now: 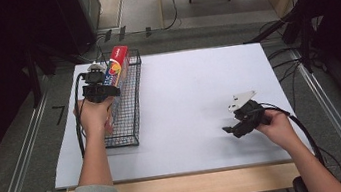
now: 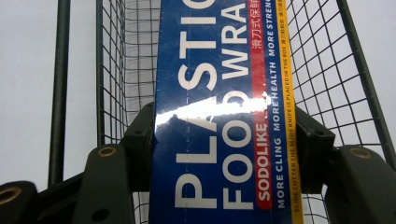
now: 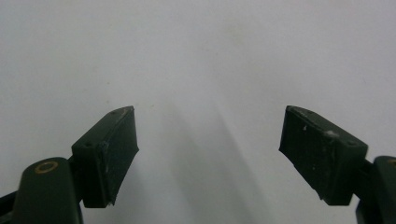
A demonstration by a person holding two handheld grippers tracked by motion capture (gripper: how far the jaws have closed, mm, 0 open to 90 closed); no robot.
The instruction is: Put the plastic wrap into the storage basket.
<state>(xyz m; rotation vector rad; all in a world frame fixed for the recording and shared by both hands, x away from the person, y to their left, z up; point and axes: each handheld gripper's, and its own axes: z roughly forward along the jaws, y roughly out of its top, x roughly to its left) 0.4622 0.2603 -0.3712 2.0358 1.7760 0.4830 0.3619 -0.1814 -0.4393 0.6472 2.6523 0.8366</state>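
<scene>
Black wire mesh formed the long rectangular basket (image 1: 130, 109) near the left edge of the white table sheet (image 1: 194, 97). At the basket's far end, the left gripper (image 1: 101, 91) clamped a long blue cardboard box of plastic food wrap (image 2: 224, 112), its jaws pressed against the box's two sides, with the box leaning up over the basket's far rim. Well to the right of the basket, the right gripper (image 3: 208, 154) hovered low over bare sheet, jaws spread wide and empty.

Blue plastic food wrap box (image 2: 219, 121) (red at far end), clamped lengthwise, tilted up inside black wire basket (image 1: 132, 104).
</scene>
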